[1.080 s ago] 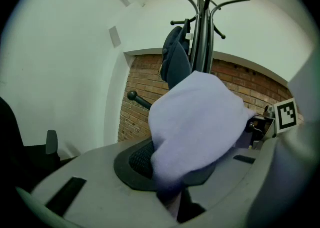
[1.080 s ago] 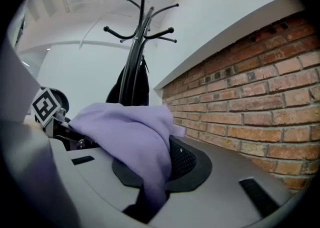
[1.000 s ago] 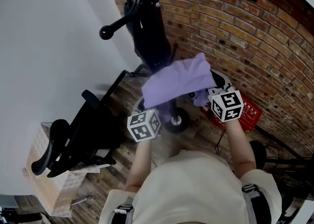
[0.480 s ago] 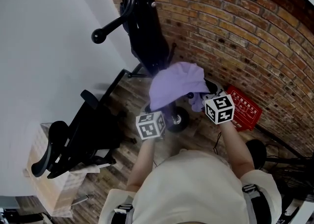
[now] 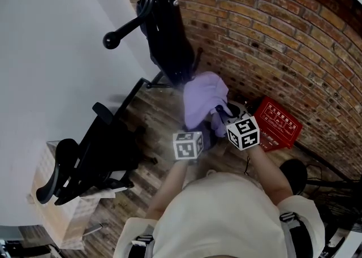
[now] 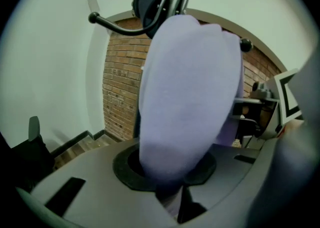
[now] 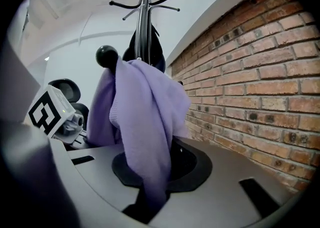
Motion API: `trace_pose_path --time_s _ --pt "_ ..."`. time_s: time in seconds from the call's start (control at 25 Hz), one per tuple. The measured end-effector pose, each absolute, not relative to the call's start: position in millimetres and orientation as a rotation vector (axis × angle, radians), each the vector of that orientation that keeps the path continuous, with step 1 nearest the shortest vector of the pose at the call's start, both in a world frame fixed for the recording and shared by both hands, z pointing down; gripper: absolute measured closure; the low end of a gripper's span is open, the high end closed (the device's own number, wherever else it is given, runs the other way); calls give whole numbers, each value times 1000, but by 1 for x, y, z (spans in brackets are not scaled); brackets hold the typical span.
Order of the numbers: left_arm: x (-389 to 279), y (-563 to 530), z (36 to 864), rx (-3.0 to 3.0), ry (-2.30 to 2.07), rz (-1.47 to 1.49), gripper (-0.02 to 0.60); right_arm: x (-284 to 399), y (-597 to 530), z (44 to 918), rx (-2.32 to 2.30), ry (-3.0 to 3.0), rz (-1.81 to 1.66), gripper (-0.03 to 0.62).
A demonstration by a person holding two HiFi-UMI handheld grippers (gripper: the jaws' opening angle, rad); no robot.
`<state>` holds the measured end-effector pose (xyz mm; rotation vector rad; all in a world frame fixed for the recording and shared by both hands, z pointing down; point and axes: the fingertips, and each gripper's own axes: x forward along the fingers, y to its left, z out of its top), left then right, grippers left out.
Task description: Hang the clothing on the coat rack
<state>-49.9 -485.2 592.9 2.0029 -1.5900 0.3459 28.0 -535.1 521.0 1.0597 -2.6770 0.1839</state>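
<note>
Both claws are on the purple sweater point(image 5: 205, 94), and it hangs low, down by the lower part of the coat rack point(image 5: 148, 2) and well under its hooks, so nothing is hung yet. The left claw point(image 6: 172, 198) is nearly closed on a fold of the cloth. Its jaws have just eased open a touch, but the fabric runs right down between them, so the pinch holds. The right claw point(image 7: 150, 199) is narrow too, clamped on a ribbed edge that drapes out over its top. Why two grips? Held at two spots, the sweater makes a bundle with slack between them, which looks like the way to keep an opening ready to drop over a hook. The claws sit near each other, so the cloth is bunched, not spread. From the right gripper view the ball-tipped hook point(image 7: 106, 55) sits above the sweater, on the near side of the coat rack, and it looks free. A dark coat point(image 5: 172, 47) already fills the coat rack's pole side by the brick wall point(image 5: 271, 36). My read is that the sweater has to go up and over that bare hook. The risk is a thin fold slipping from the left pinch.
</note>
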Motion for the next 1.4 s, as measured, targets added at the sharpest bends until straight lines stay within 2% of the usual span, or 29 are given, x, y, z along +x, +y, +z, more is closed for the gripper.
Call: trace_pose_path --time_s 0.32,0.64,0.76,0.88,0.96,1.12,1.4 --pt "-22 -480 598 2058 -1548 370 512 10 -509 531 1027 -2715 245 546" --pt "-28 -477 596 2048 -1565 391 503 17 -511 528 1060 -2701 247 537" --pt "-28 -476 600 2057 -1556 394 464 24 -511 526 1093 -2690 250 519" --pt "-29 -471 598 2055 -1551 380 369 32 -508 524 1120 -2670 215 489" --pt "-33 -467 597 2046 -1576 375 333 38 -504 522 1137 -2657 192 471" --pt "-41 -458 595 2045 -1616 375 299 53 -496 516 1194 -2625 164 459" --pt "-59 -428 586 2017 -1673 377 296 71 -466 513 1289 -2584 189 459"
